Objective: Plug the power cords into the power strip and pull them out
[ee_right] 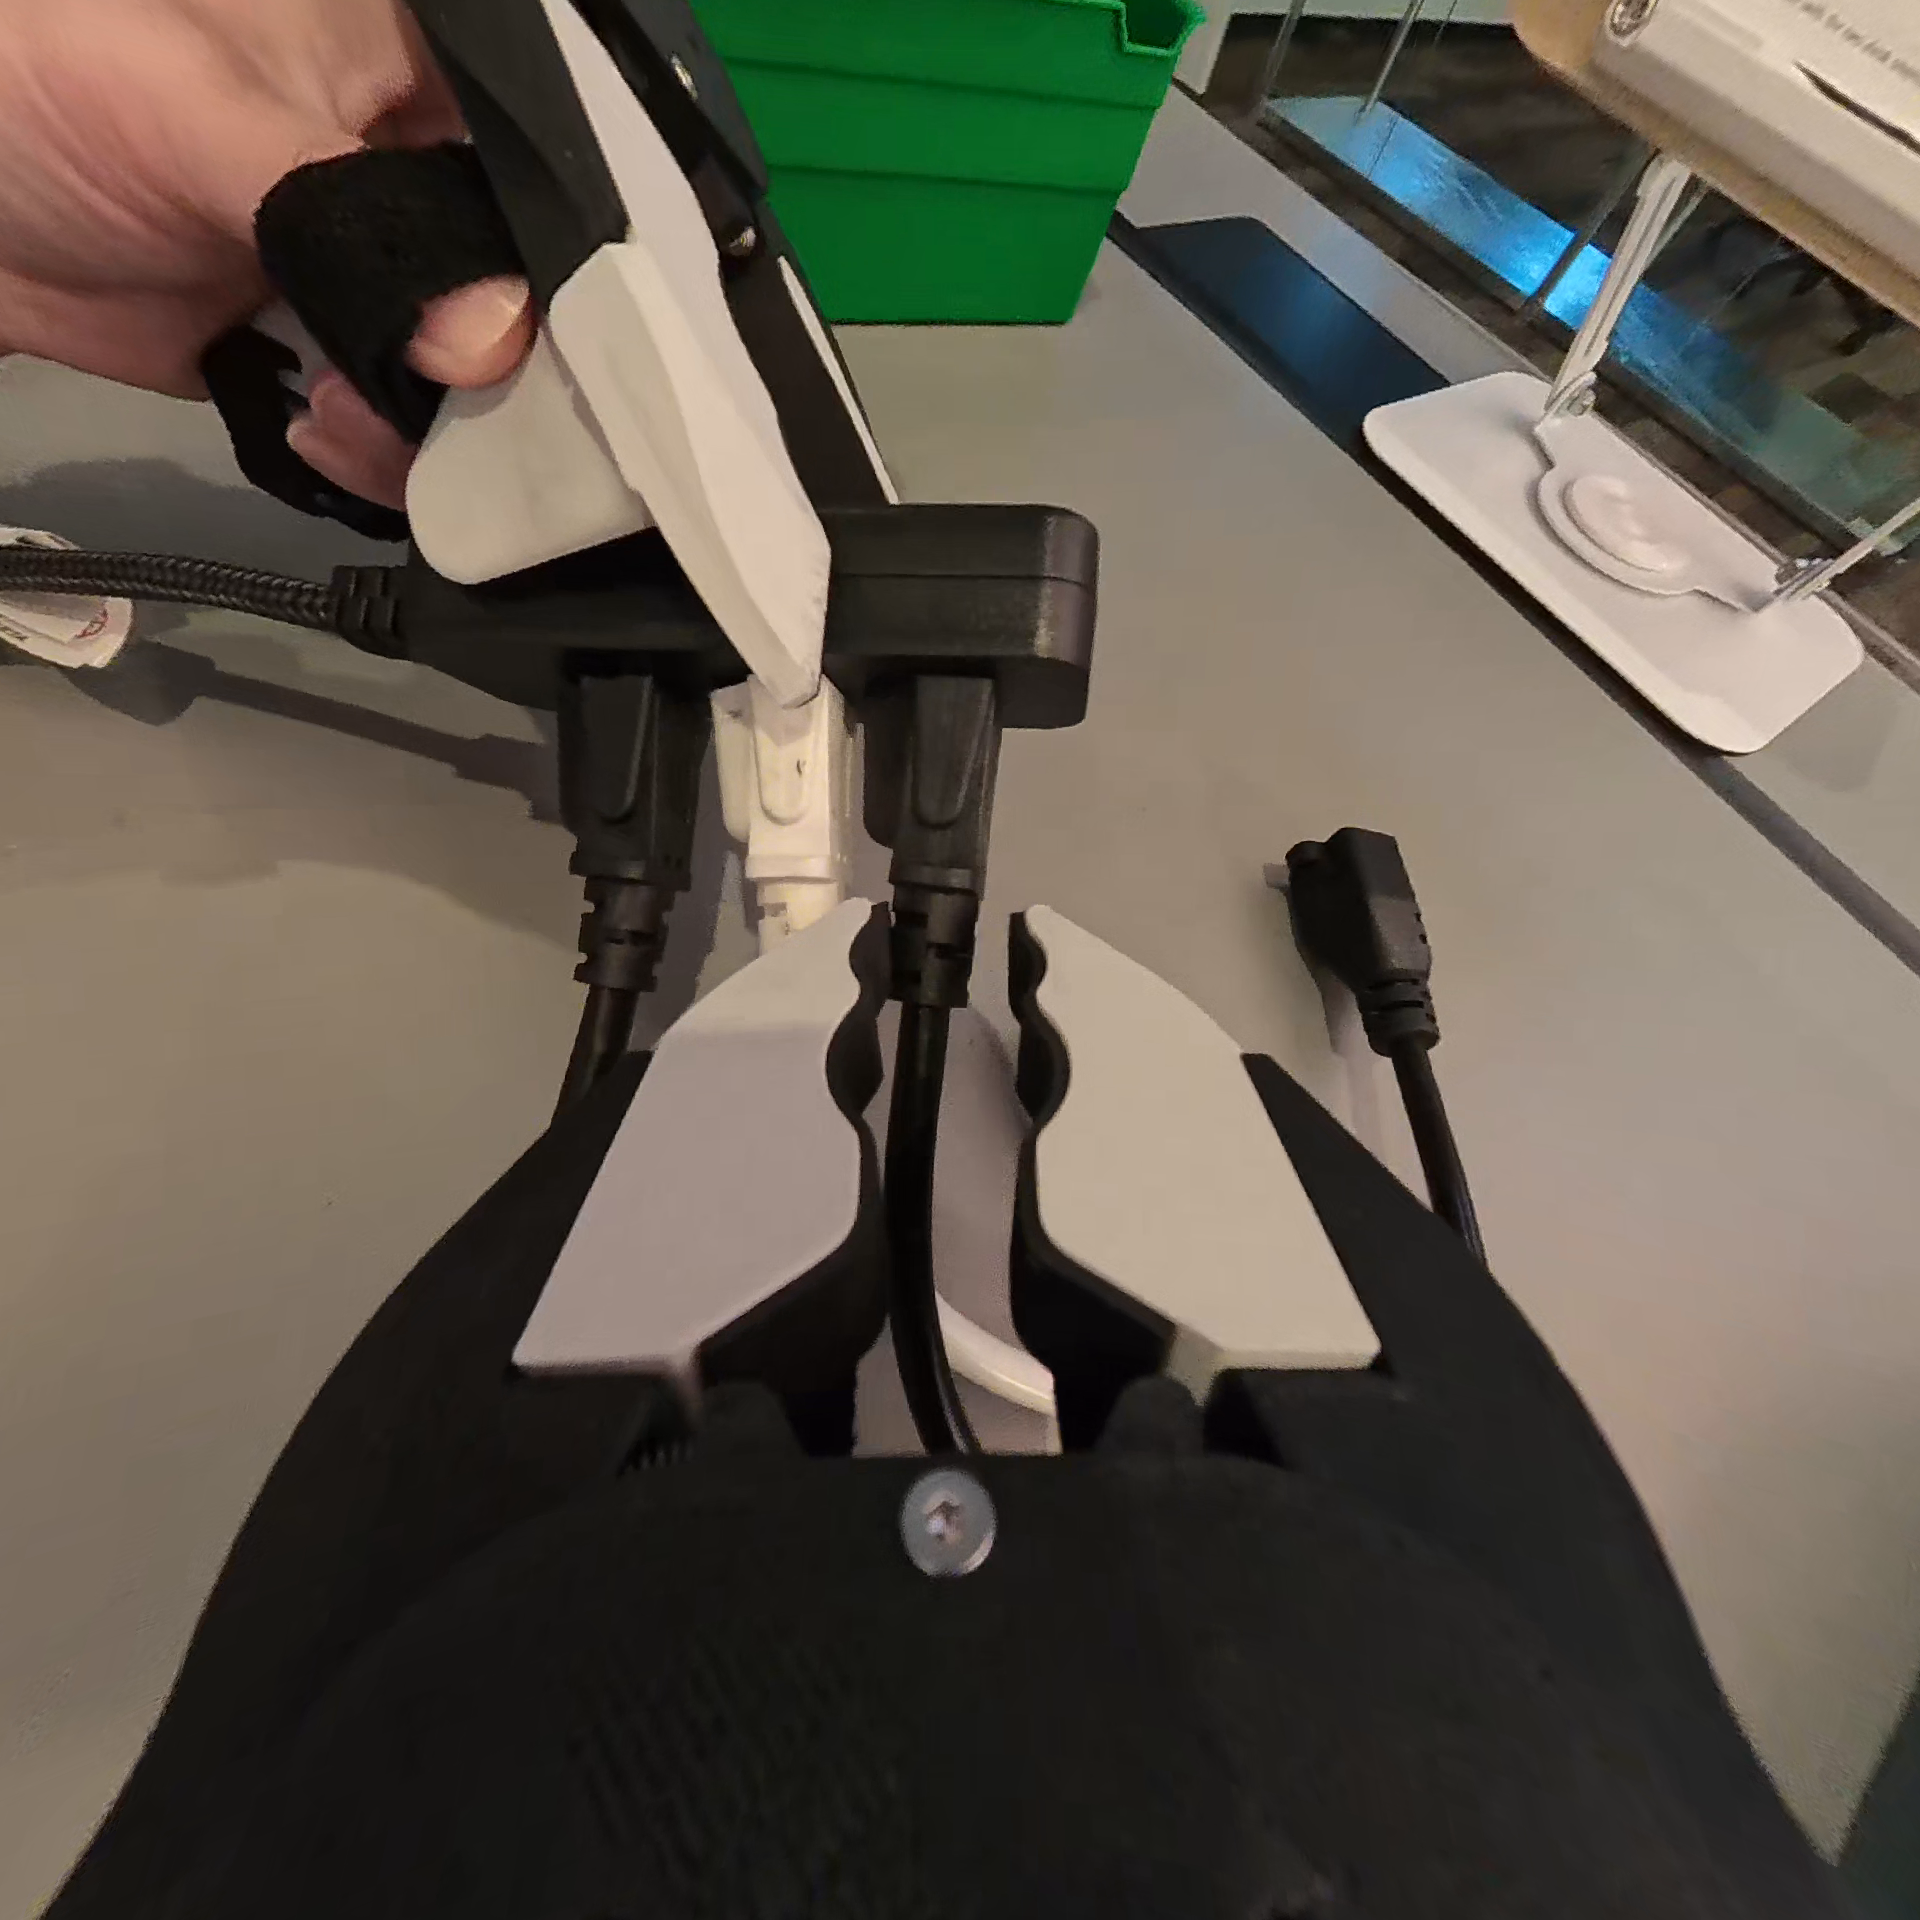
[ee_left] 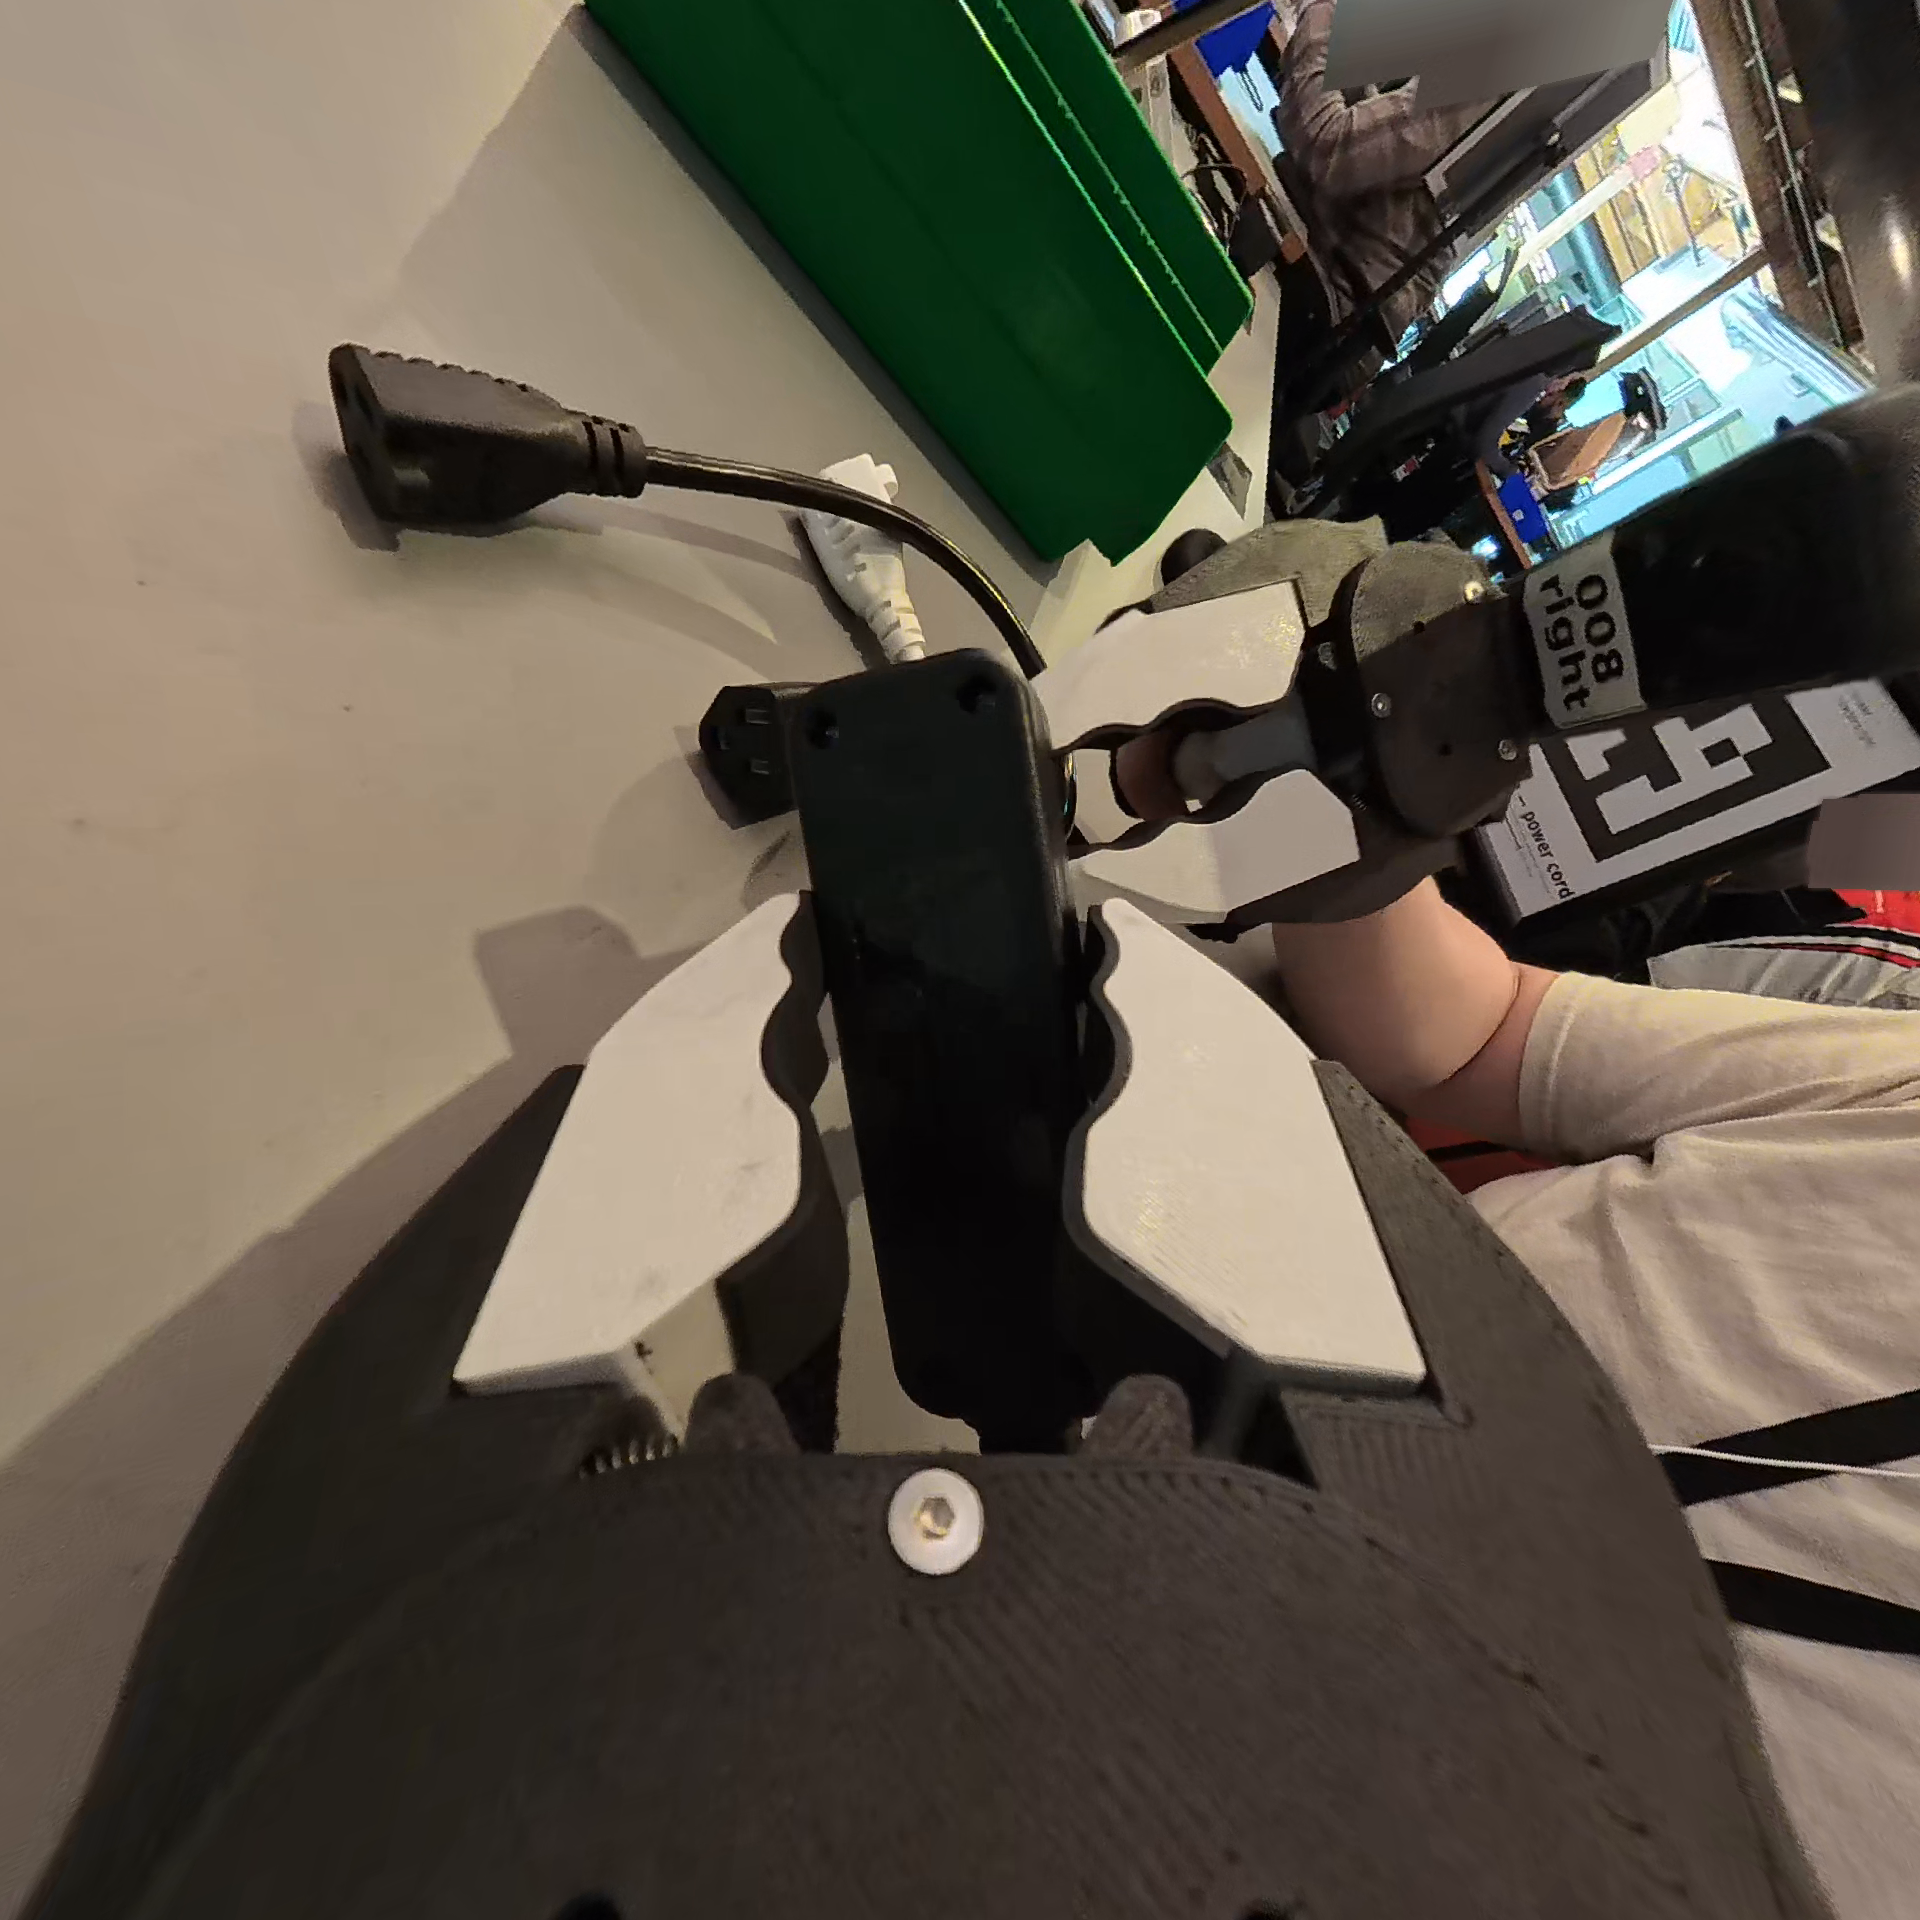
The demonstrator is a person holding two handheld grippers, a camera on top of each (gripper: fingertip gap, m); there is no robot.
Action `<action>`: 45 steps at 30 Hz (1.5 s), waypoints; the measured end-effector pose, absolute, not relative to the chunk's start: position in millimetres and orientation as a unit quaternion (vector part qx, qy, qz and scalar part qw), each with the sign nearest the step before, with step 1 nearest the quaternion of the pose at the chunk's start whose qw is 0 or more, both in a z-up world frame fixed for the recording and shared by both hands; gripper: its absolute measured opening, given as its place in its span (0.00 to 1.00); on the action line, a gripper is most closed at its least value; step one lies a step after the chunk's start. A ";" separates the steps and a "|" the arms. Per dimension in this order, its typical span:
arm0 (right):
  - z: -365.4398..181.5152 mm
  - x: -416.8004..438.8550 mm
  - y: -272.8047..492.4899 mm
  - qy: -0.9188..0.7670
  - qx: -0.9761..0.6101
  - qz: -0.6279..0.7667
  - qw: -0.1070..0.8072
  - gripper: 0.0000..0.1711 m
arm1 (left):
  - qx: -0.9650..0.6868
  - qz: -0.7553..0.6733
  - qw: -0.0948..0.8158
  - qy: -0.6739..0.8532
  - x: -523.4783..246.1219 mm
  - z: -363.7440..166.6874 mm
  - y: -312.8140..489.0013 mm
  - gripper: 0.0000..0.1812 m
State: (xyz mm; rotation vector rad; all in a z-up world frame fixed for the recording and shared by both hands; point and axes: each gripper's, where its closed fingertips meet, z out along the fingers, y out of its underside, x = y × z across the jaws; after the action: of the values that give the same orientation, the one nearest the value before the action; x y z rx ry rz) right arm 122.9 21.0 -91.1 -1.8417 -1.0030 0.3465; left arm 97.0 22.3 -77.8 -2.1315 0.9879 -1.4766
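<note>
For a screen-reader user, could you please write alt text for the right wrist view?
The right gripper, open, straddles a black plug seated in a black power strip that the left gripper clamps; a white plug and another black plug sit beside it.

Grey desk in a cluttered, daylit workroom

Ahead of the right gripper, stacked green bins [ee_right: 935,156] stand on the matte grey desk [ee_right: 260,1091]; to its right a white stand base [ee_right: 1621,582] sits by a glass partition [ee_right: 1558,260]. Beyond the left gripper, bright windows [ee_left: 1662,260] light crowded workbenches [ee_left: 1455,416].
</note>
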 end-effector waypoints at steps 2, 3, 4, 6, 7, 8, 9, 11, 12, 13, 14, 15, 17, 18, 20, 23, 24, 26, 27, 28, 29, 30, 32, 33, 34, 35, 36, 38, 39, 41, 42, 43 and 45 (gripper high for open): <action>-89.7 121.3 19.7 -0.412 -0.757 0.170 0.479 0.13 | -0.750 -0.531 0.190 0.345 97.5 -74.8 22.4 0.25; -88.9 119.5 17.9 -0.411 -0.755 0.195 0.471 0.10 | -0.746 -0.539 0.195 0.340 97.9 -72.0 22.5 0.25; -88.2 118.4 16.8 -0.407 -0.756 0.225 0.461 0.10 | -0.741 -0.546 0.200 0.336 98.3 -69.5 22.3 0.25; -86.5 117.7 13.0 -0.396 -0.758 0.296 0.425 0.10 | -0.731 -0.556 0.209 0.337 99.2 -64.5 20.4 0.24; -84.6 118.6 11.4 -0.388 -0.762 0.325 0.403 0.10 | -0.726 -0.563 0.210 0.335 100.5 -62.2 19.1 0.24; -81.5 119.7 11.3 -0.380 -0.766 0.338 0.393 0.10 | -0.722 -0.569 0.214 0.329 101.8 -59.3 19.5 0.24; -78.4 120.8 11.8 -0.381 -0.768 0.333 0.394 0.09 | -0.719 -0.575 0.217 0.324 102.6 -56.4 20.2 0.24; -76.2 121.9 11.1 -0.380 -0.783 0.313 0.379 0.09 | -0.723 -0.566 0.212 0.336 102.6 -55.5 18.9 0.25; -76.2 121.7 10.4 -0.373 -0.795 0.313 0.362 0.09 | -0.730 -0.553 0.207 0.344 101.8 -55.9 17.9 0.25; -76.1 121.2 10.7 -0.363 -0.804 0.315 0.348 0.09 | -0.741 -0.532 0.213 0.351 99.4 -56.2 19.0 0.25; -77.3 121.2 12.0 -0.353 -0.816 0.316 0.333 0.09 | -0.753 -0.495 0.232 0.365 94.4 -57.3 21.0 0.26; -79.9 121.9 13.7 -0.345 -0.828 0.310 0.315 0.09 | -0.761 -0.455 0.254 0.387 88.1 -57.8 20.0 0.30; -85.7 123.3 16.6 -0.341 -0.848 0.289 0.285 0.09 | -0.775 -0.369 0.288 0.425 72.9 -62.4 13.2 0.31; -87.3 123.1 17.7 -0.343 -0.854 0.280 0.273 0.09 | -0.781 -0.328 0.302 0.438 66.2 -67.1 10.5 0.32; -88.7 121.7 18.8 -0.354 -0.860 0.268 0.252 0.09 | -0.793 -0.255 0.312 0.457 53.6 -84.2 5.6 0.33; -91.8 119.5 20.5 -0.369 -0.863 0.262 0.226 0.10 | -0.810 -0.224 0.279 0.466 49.2 -114.1 -0.9 0.27; -94.1 119.4 20.6 -0.377 -0.862 0.261 0.218 0.10 | -0.817 -0.220 0.274 0.458 49.1 -120.0 1.8 0.23; -94.9 123.5 21.3 -0.399 -0.851 0.259 0.220 0.11 | -0.823 -0.240 0.265 0.441 49.7 -123.2 4.7 0.22; -88.7 128.3 22.5 -0.406 -0.841 0.265 0.240 0.11 | -0.832 -0.250 0.247 0.430 47.4 -125.7 5.3 0.22; -78.0 136.2 25.2 -0.408 -0.829 0.268 0.274 0.12 | -0.840 -0.256 0.228 0.421 44.0 -129.3 5.7 0.22; -64.8 146.6 26.6 -0.414 -0.811 0.266 0.316 0.14 | -0.845 -0.265 0.211 0.414 40.6 -132.7 4.8 0.22; -53.1 157.2 22.2 -0.430 -0.787 0.261 0.356 0.22 | -0.849 -0.280 0.192 0.405 37.9 -135.3 2.3 0.22; -44.8 174.1 -0.9 -0.479 -0.734 0.239 0.419 0.36 | -0.855 -0.320 0.151 0.378 33.8 -137.8 -3.9 0.22; -48.3 180.3 -12.9 -0.502 -0.709 0.217 0.446 0.41 | -0.854 -0.344 0.134 0.365 33.4 -137.4 -7.1 0.22; -56.0 185.2 -23.3 -0.523 -0.689 0.187 0.466 0.41 | -0.852 -0.370 0.115 0.353 33.3 -135.7 -10.4 0.23; -66.7 189.6 -31.6 -0.543 -0.673 0.150 0.479 0.41 | -0.848 -0.394 0.098 0.341 33.6 -133.3 -12.9 0.23; -77.1 195.3 -34.4 -0.561 -0.660 0.101 0.490 0.39 | -0.843 -0.418 0.077 0.331 33.7 -130.9 -16.2 0.23; -87.7 205.9 -26.4 -0.576 -0.633 -0.001 0.517 0.28 | -0.830 -0.441 0.055 0.338 33.3 -128.5 -20.5 0.23; -92.1 208.0 -22.2 -0.585 -0.625 -0.028 0.516 0.26 | -0.823 -0.442 0.045 0.353 32.5 -128.9 -24.2 0.23; -101.0 206.2 -15.8 -0.602 -0.628 -0.034 0.492 0.23 | -0.812 -0.450 0.018 0.371 32.0 -128.3 -33.9 0.22; -104.7 205.3 -16.3 -0.617 -0.632 -0.028 0.468 0.13 | -0.805 -0.463 0.008 0.371 33.5 -126.3 -37.5 0.22; -102.9 203.8 -18.5 -0.632 -0.631 -0.019 0.449 0.05 | -0.802 -0.469 0.004 0.370 33.5 -126.2 -38.1 0.22; -83.9 196.7 -24.5 -0.637 -0.642 0.021 0.427 0.04 | -0.791 -0.497 0.012 0.358 34.8 -123.0 -35.0 0.22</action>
State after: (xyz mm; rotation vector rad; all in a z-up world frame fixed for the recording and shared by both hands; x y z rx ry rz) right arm 196.7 -24.5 -83.9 -1.6036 -1.5909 0.0535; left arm 34.8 -35.0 -123.0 -2.4652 1.1150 -1.5488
